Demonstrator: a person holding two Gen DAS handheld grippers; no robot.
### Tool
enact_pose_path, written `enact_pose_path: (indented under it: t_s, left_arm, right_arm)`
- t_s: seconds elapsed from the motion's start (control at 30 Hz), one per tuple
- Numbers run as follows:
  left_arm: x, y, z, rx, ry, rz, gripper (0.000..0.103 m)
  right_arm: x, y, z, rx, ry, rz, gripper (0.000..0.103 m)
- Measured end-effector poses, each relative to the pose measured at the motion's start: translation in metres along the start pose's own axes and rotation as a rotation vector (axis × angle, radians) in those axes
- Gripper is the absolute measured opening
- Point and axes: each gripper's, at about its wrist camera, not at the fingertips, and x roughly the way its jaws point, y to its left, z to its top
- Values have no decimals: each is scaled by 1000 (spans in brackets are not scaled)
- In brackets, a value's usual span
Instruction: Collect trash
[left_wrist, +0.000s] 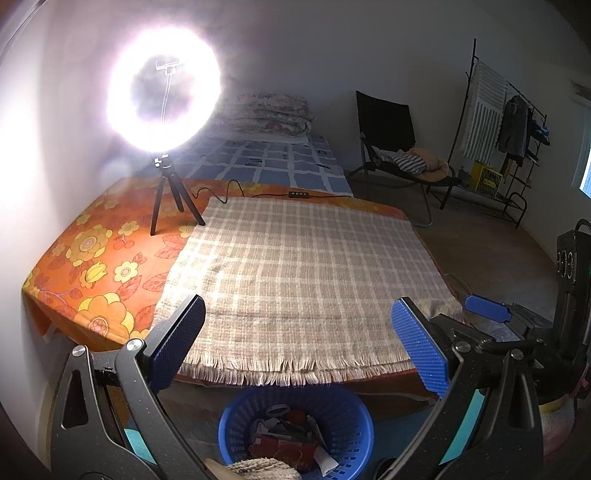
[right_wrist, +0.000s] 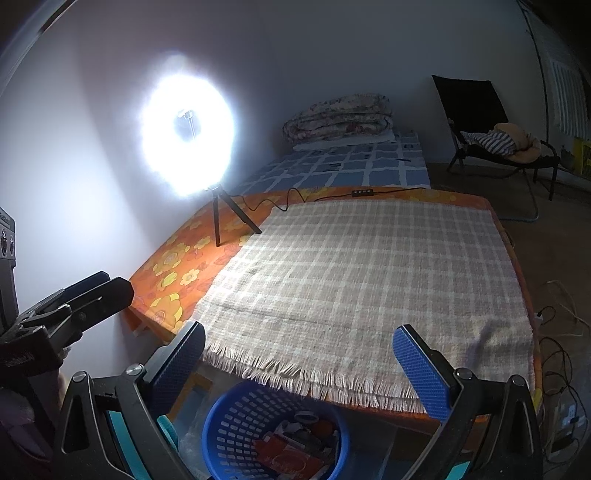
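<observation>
A blue plastic basket (left_wrist: 343, 417) (right_wrist: 229, 424) stands on the floor below the table's near edge. Trash (left_wrist: 291, 439) (right_wrist: 299, 443) lies inside it: red packaging, white scraps, something orange. My left gripper (left_wrist: 299, 343) is open above the basket, nothing between its blue pads. My right gripper (right_wrist: 299, 365) is open too and holds nothing. A beige checked cloth (left_wrist: 303, 266) (right_wrist: 369, 277) with a fringed edge covers the table, and I see no trash on it. In the left wrist view the right gripper's blue finger (left_wrist: 487, 308) shows at the right; in the right wrist view the left gripper's black fingers (right_wrist: 92, 299) show at the left.
A lit ring light (left_wrist: 164, 88) (right_wrist: 188, 136) on a small tripod (left_wrist: 166, 195) stands on the orange floral cover (left_wrist: 99, 266), its cable running along the far edge. Behind are a bed (left_wrist: 280, 158), a black chair (left_wrist: 388, 129) and a clothes rack (left_wrist: 509, 122). Cables (right_wrist: 561, 332) lie on the floor at the right.
</observation>
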Motion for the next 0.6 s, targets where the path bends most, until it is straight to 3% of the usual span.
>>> enact_pose_path:
  t_s: [0.6]
  left_arm:
    - [10,-1,-2,-5,20,-8,102]
  right_arm:
    - [14,-10,-7,34,45,3,103]
